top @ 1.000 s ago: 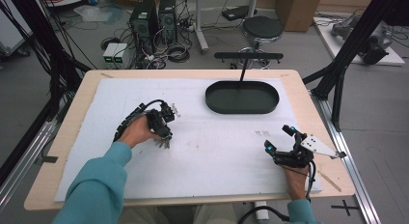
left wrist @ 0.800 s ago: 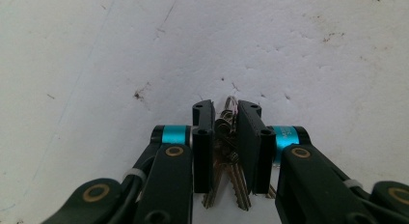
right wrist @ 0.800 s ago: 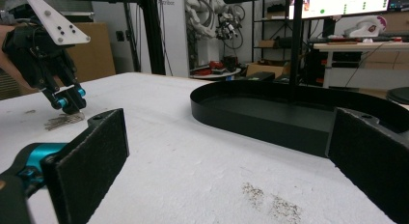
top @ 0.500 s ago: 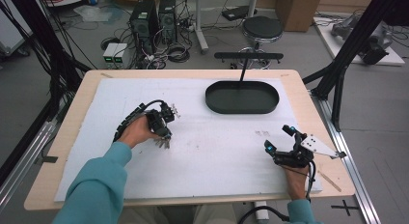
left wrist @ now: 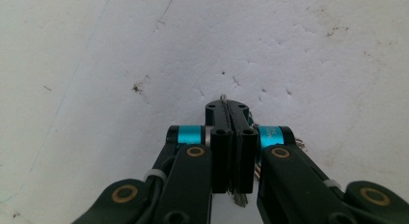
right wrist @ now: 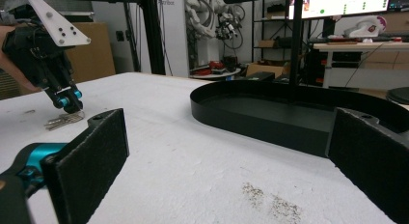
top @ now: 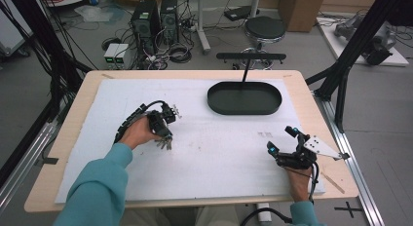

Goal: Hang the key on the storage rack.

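Left claw shut on one key bunch, one black tray, right claw agape

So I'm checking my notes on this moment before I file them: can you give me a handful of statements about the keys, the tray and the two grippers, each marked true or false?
1. The left gripper is closed on the bunch of keys. True.
2. The right gripper has its jaws shut. False: they stand wide apart with nothing between them.
3. The black oval tray already holds the keys. False: its inside looks bare, and the keys lie on the white table cover at the left gripper.
4. The keys are on the person's left side of the table. True.
5. The right gripper touches the tray. False: it sits apart from it, nearer the person.
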A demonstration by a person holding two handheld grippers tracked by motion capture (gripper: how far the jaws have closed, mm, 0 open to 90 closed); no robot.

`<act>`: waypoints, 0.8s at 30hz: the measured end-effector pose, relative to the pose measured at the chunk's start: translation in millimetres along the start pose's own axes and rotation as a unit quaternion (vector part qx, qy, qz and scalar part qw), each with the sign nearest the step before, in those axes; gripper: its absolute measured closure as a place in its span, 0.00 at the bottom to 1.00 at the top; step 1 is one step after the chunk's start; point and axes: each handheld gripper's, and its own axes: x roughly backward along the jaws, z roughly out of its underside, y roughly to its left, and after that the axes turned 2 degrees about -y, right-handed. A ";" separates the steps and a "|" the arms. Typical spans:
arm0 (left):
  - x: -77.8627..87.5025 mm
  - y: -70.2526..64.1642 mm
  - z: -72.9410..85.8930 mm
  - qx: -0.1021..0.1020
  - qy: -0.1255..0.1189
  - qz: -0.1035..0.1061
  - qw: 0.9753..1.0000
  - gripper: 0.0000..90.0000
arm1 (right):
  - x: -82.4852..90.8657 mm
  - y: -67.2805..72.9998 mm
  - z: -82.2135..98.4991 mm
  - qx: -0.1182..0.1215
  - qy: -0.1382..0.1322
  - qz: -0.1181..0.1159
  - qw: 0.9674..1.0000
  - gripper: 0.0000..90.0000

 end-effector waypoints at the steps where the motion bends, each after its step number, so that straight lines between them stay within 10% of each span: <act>1: 0.4 -0.4 -0.2 -0.003 -0.001 -0.003 1.000 0.98 | -0.1 0.0 0.0 0.000 0.000 0.000 1.000 0.00; 24: 4.2 -4.2 -0.8 -0.015 -0.011 -0.006 1.000 0.98 | -0.1 0.7 -0.1 0.000 0.001 0.001 1.000 0.01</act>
